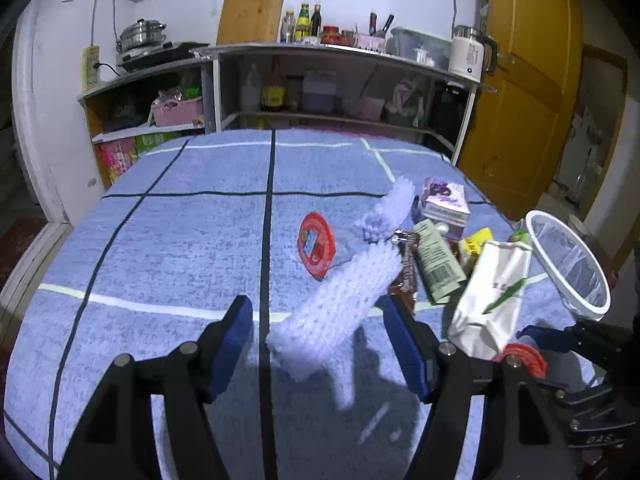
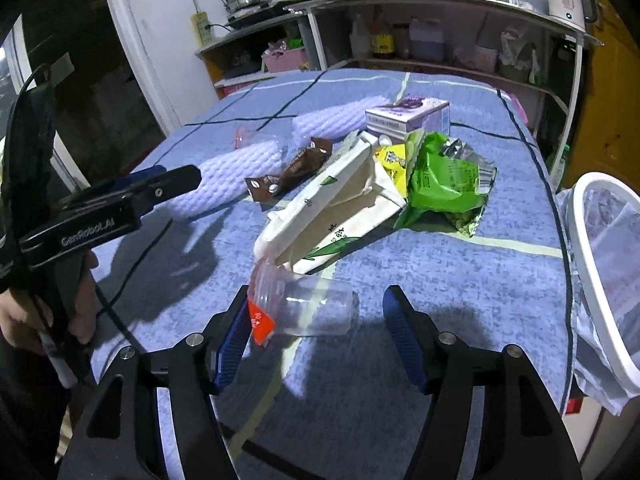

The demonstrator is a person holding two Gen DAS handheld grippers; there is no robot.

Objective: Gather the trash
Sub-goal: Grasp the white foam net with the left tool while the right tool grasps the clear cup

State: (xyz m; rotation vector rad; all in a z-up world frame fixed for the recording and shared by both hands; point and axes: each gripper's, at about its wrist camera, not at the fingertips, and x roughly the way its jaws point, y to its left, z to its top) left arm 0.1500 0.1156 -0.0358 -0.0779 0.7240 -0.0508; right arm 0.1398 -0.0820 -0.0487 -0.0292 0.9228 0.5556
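My left gripper (image 1: 320, 324) is open over the blue checked tablecloth (image 1: 180, 240). The near end of a white foam net sleeve (image 1: 336, 304) lies between its blue pads without being pressed. My right gripper (image 2: 318, 328) is open around a clear plastic cup (image 2: 312, 312) lying on its side. The cup's red lid (image 2: 260, 326) is against the left pad and the right pad stands clear of the cup. Behind the cup lies a heap: a white paper bag (image 2: 328, 208), a green snack bag (image 2: 444, 180), a brown wrapper (image 2: 296, 168) and a purple carton (image 2: 404, 116).
A white-rimmed bin (image 2: 600, 272) lined with a clear bag stands off the table's right edge. A loose red round lid (image 1: 316, 246) and a second foam sleeve (image 1: 394, 204) lie further back. Shelves with bottles and a kettle (image 1: 470, 54) stand behind the table. A person's hand (image 2: 24, 320) holds the left gripper.
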